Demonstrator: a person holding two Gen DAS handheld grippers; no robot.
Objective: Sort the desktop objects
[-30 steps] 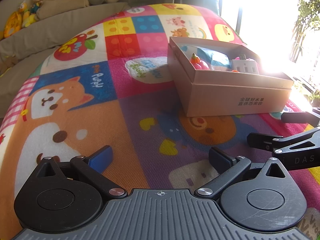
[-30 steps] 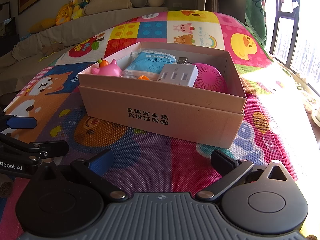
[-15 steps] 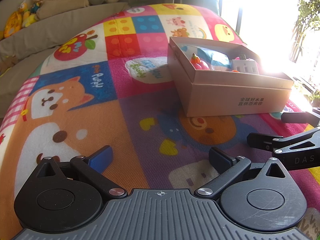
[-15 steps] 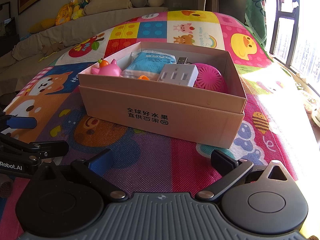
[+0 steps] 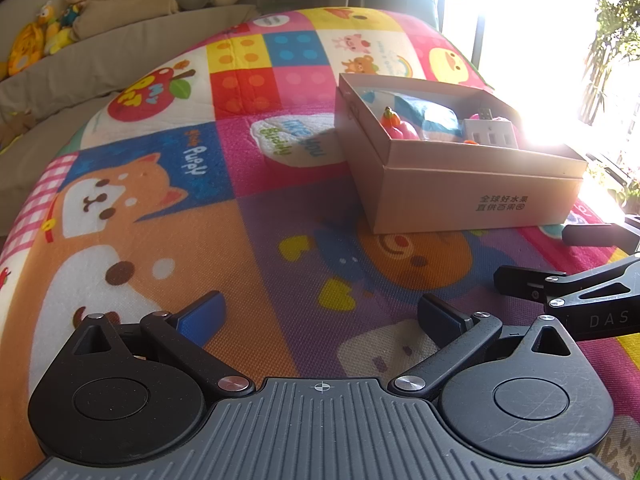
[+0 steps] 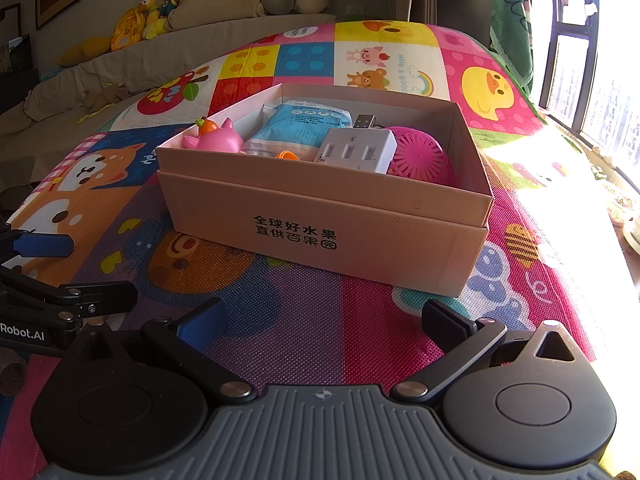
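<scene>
Plush toys [image 6: 154, 16] on grey sofa [image 6: 120, 68]

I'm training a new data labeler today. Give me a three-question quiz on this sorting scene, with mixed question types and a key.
1. True or false: the right gripper holds the white USB hub.
2. What lies at the cardboard box's right end? A) pink mesh ball B) blue packet C) pink toy
3. Fill in: the left gripper's jaws are ____.

Key: 1 false, its jaws are open and empty, and the hub lies in the box; 2 A; 3 open.
</scene>
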